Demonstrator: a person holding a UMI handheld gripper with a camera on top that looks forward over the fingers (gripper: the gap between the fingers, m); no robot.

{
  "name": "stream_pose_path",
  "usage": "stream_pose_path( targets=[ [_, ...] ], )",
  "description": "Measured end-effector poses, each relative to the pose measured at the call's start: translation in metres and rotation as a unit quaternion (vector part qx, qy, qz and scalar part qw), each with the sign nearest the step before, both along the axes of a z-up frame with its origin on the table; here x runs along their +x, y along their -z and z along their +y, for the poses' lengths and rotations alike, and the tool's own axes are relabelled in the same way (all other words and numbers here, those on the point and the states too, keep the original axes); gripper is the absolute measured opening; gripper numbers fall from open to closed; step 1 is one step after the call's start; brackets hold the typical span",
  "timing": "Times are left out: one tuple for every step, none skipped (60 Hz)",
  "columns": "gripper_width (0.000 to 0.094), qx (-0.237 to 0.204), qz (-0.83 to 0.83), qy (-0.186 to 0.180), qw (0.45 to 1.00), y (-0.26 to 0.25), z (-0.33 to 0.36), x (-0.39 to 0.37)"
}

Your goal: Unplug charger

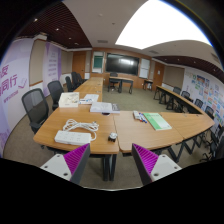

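I am looking across a meeting room at a wooden table (100, 145). A white power strip (73, 137) lies on its near left part, with a coiled white cable (81, 125) just behind it. A small round object (113, 136) sits to the right of the strip. I cannot make out a charger plug from here. My gripper (111, 165) is open and empty, well short of the table, its two magenta pads (76, 158) spread wide apart above the floor.
White boxes (69, 99) and papers (101, 107) lie farther back on the table, a green booklet (158, 122) on the right section. Black chairs (36, 108) stand along the left side. The carpeted floor (110, 165) lies between me and the table.
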State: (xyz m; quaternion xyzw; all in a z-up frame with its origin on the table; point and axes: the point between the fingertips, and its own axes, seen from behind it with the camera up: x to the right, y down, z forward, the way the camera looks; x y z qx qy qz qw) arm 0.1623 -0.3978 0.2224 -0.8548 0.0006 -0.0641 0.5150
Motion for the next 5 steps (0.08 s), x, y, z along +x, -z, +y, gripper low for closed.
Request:
stream_pose_path(
  targets=[
    [0.0859, 0.001, 0.0, 0.0, 1.0, -0.0015, -0.0019, 0.0005],
    [0.0858, 0.002, -0.001, 0.0, 1.0, -0.0029, -0.0031, 0.001],
    [0.0856, 0.004, -0.002, 0.0, 1.0, -0.0045, -0.0041, 0.0015],
    [0.0854, 0.005, -0.003, -0.001, 1.0, -0.0057, -0.0046, 0.0019],
    [0.0853, 0.006, -0.004, -0.001, 1.0, -0.0054, -0.0039, 0.0018]
  ],
)
